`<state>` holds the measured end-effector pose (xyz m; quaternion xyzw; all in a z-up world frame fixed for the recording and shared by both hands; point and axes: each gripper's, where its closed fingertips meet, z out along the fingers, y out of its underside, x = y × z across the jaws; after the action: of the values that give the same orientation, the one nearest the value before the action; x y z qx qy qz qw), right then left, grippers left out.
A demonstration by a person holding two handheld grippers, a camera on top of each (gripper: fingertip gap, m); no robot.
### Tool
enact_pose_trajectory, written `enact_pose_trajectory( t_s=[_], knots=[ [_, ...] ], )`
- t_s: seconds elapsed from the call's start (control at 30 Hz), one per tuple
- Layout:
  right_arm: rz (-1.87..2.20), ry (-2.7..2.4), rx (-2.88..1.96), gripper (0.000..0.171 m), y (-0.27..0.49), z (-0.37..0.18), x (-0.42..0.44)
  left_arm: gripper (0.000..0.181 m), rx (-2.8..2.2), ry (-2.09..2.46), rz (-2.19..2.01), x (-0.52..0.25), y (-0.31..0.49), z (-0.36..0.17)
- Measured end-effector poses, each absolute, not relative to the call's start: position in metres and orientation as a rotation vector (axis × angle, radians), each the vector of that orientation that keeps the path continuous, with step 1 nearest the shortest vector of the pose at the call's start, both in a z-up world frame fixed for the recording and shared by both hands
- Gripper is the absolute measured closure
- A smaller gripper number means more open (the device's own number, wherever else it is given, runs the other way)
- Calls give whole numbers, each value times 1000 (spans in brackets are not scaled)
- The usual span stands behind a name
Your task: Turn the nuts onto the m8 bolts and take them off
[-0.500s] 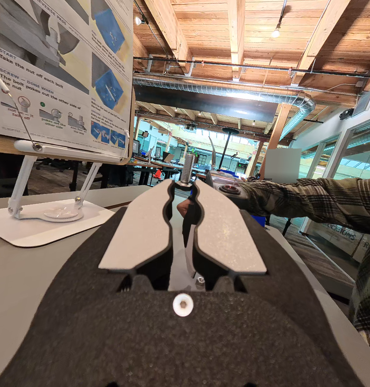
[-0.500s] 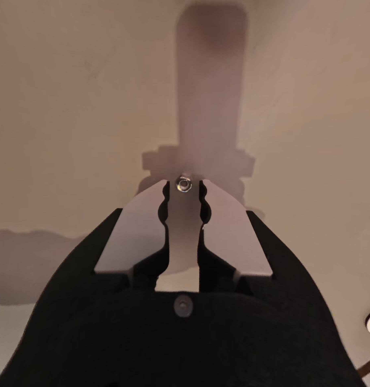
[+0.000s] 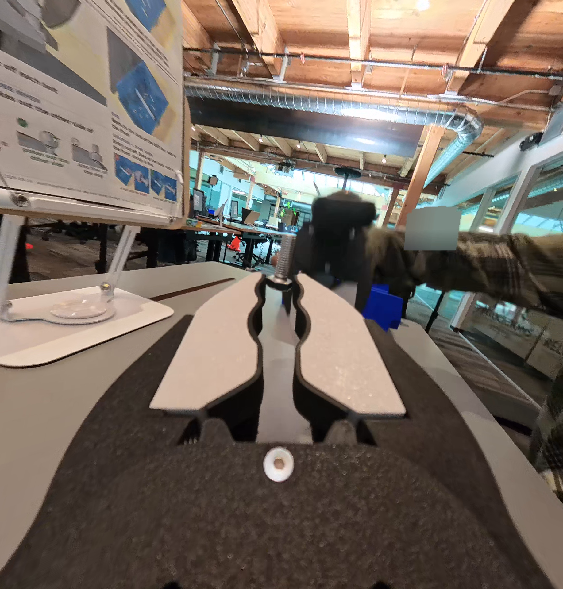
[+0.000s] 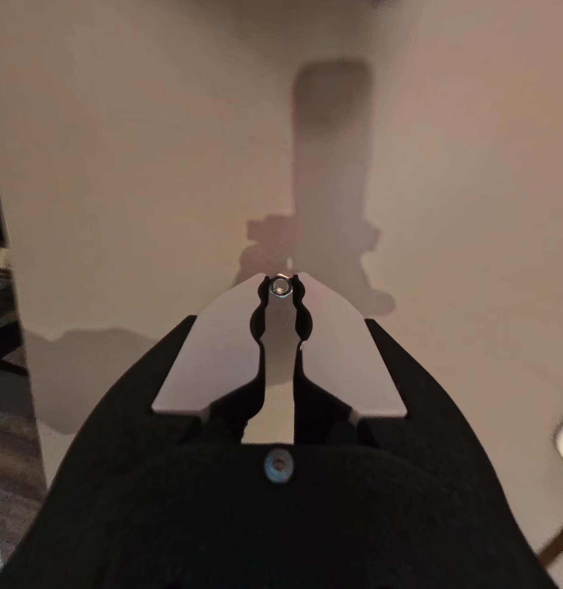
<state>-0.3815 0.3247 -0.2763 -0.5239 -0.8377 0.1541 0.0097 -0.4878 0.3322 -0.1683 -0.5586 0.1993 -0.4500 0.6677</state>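
Progress: nut and bolt are apart at this moment, each held in its own tool, so one pairing is either about to be threaded on or has just come off; the views alone do not settle which. No other bolts or nuts show, so the count done and left cannot be read.

Left tool [image 3: 278, 284]: fingers drawn close, pinching the bolt [image 3: 284, 258] by its head at the very tips. The threaded shank stands upright above the fingers, bare of any nut. It is held up over the grey table [image 3: 28, 398], toward the far edge.

Right tool [image 4: 281, 284]: fingers nearly together, clamped on the small nut [image 4: 280, 286] at the tips, its hole facing the camera. It points down at plain table surface, with its own shadow below. From the left wrist view this tool shows as a dark blurred shape just beyond the bolt, on a plaid sleeve [image 3: 496, 271].

Also present: an instruction sheet on a white stand [image 3: 66, 312] at the left side of the table, and a blue bin [image 3: 382, 306] near the far right edge.

Judgement: aligning the nut's hole over the shank tip is the delicate part if threading comes next.
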Motion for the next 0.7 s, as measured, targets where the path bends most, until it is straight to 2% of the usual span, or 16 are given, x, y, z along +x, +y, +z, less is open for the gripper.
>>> enact_pose_trajectory(
  t_s=[0.13, 0.23, 0.47, 0.7],
  knots=[
    [541, -2574, -1528, 157, 326, -183, -396, 167, -1288, 530, -1028, -464, 327, -173],
    [503, -2602, -1438, 158, 322, -143, -412, 166, -1307, 590, -1018, -447, 323, -177],
    [332, -2742, -1358, 157, 313, -144, -428, 166, -1352, 639, -991, -427, 319, -183],
    [347, -2757, -1372, 157, 311, -151, -432, 167, -1334, 625, -990, -427, 317, -179]
  ],
)
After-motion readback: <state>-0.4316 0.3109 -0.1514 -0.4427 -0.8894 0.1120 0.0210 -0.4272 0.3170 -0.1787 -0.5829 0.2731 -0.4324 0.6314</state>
